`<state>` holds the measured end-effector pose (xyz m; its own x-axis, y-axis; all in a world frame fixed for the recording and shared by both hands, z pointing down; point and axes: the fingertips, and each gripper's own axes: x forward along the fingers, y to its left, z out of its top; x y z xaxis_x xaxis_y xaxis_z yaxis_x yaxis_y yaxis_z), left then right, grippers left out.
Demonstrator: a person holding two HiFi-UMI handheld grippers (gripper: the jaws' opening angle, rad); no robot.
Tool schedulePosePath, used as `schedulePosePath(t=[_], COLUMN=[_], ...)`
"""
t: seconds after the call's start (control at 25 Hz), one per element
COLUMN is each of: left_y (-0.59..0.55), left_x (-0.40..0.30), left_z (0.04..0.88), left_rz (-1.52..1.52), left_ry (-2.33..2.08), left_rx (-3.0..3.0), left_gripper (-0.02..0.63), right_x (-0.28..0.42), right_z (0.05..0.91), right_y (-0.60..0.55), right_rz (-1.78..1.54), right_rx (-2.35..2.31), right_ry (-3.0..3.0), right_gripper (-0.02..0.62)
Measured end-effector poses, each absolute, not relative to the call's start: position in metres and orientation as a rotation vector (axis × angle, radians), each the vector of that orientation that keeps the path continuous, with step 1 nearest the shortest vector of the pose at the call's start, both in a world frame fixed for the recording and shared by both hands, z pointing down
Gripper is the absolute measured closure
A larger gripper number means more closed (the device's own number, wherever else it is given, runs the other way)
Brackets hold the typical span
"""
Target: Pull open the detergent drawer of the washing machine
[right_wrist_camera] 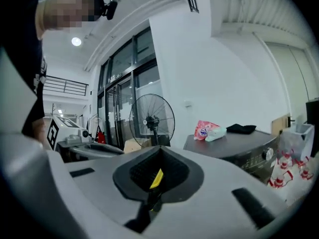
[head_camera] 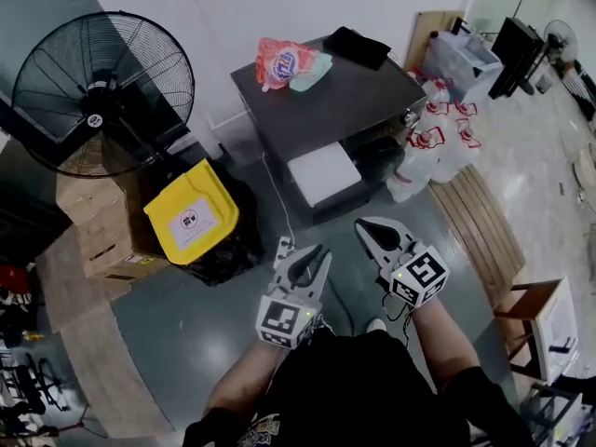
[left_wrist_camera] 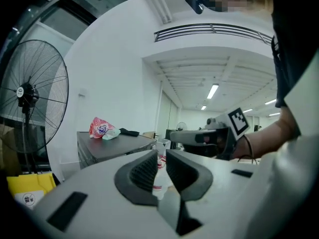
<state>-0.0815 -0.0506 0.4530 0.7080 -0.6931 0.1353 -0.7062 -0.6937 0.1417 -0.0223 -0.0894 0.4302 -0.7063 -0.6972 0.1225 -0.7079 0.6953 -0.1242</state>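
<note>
At the bottom of the head view the person's forearms reach forward, one gripper in each hand, both held over the grey floor (head_camera: 196,324) and well short of the machine. The left gripper (head_camera: 310,253), left of centre, has its jaws a narrow slot apart with nothing between the pads. The right gripper (head_camera: 375,225), just right of it, has its jaws pressed together and is empty. Left of them is a yellow bin (head_camera: 191,214) beside stacked cardboard boxes (head_camera: 93,222). Above the grippers, at the frame's centre, stands the dark washing machine (head_camera: 345,101); a white drawer-like part (head_camera: 323,172) juts from the left of its front, seemingly the detergent drawer pulled out. White bottles (head_camera: 438,147) cluster at its right. On its top lie a red-and-white bag (head_camera: 284,63) and a black cloth (head_camera: 357,47). A large black fan (head_camera: 102,91) fills the upper left.
</note>
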Motion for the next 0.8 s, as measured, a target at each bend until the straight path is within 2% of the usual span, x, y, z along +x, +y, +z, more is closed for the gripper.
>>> schedulePosePath(t=[0.04, 0.12, 0.52, 0.8], left_y=[-0.048, -0.042, 0.025, 0.081], left_x=[-0.077, -0.065, 0.007, 0.028], left_z=[0.452, 0.452, 0.447, 0.452], left_rz=[0.106, 0.106, 0.132, 0.162], left_ry=[-1.141, -1.161, -1.375, -1.512], left_rx=[2.722, 2.695, 2.621, 2.555], left_gripper=[0.578, 0.592, 0.594, 0.594], right_x=[-0.020, -0.012, 0.046, 0.064], right_z=[0.423, 0.410, 0.403, 0.410], right_y=[-0.083, -0.070, 0.008, 0.058], right_rz=[0.217, 0.161, 0.067, 0.075], right_rx=[1.152, 1.103, 0.875, 0.742], right_ry=[-2.839, -2.850, -2.895, -2.937], right_gripper=[0.592, 0.592, 0.592, 0.592])
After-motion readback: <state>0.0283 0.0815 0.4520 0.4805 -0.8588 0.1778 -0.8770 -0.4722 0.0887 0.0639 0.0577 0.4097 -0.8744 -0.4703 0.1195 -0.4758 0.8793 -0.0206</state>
